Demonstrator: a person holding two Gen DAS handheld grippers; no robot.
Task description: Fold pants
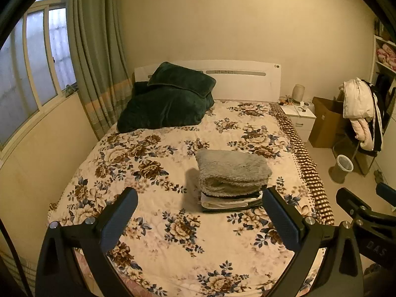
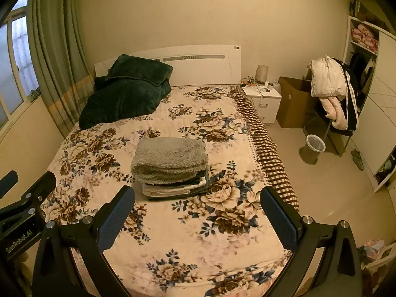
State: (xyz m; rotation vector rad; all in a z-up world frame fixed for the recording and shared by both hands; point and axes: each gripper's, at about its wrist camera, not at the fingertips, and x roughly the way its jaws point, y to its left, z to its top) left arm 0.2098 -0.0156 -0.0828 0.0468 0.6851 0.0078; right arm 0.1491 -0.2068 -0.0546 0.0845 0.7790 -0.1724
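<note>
A stack of folded clothes lies on the flowered bed cover, right of the bed's middle. Grey fleecy folded pants sit on top of thinner white and dark folded pieces. My left gripper hovers open above the near part of the bed, short of the stack, with nothing between its fingers. My right gripper is open too and holds nothing, with the stack ahead and to the left. Each gripper shows at the edge of the other's view.
A dark green blanket and pillow are piled at the headboard's left. Right of the bed stand a white nightstand, a cardboard box, a chair draped with coats and a small bin. Curtain and window are on the left.
</note>
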